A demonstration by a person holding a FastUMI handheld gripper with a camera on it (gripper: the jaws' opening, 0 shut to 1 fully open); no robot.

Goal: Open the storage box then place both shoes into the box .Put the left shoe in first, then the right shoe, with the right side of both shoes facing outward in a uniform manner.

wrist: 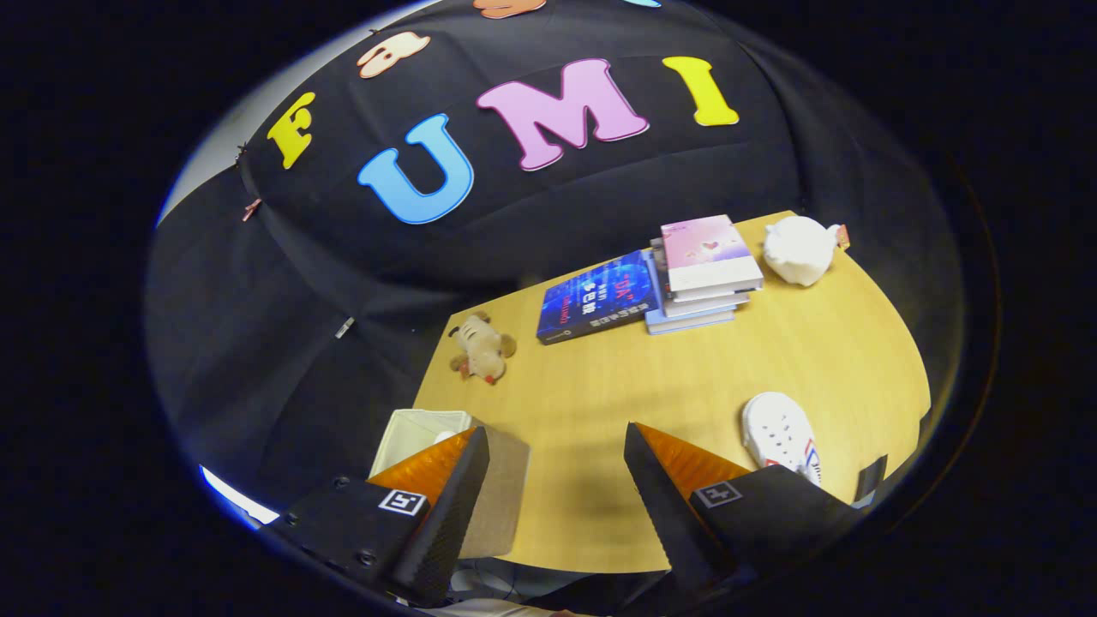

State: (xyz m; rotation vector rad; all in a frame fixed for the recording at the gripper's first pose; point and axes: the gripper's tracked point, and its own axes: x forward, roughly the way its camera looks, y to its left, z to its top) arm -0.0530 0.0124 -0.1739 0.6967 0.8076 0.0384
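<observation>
My gripper (557,454) is open, with bare tabletop in the wide gap between its fingers. A beige fabric storage box (493,493) stands at the near left corner of the wooden table (617,386), partly behind the left finger. Its top is open and a white shape shows inside by the left fingertip. A white shoe (778,433) with red and blue side stripes lies on the table just right of the right finger, toe pointing away from me. The finger hides its heel end.
A small plush animal (482,347) lies near the table's far left edge. A dark blue book (597,297) and a stack of books (704,274) sit at the back. A white plush toy (799,248) rests at the far right corner.
</observation>
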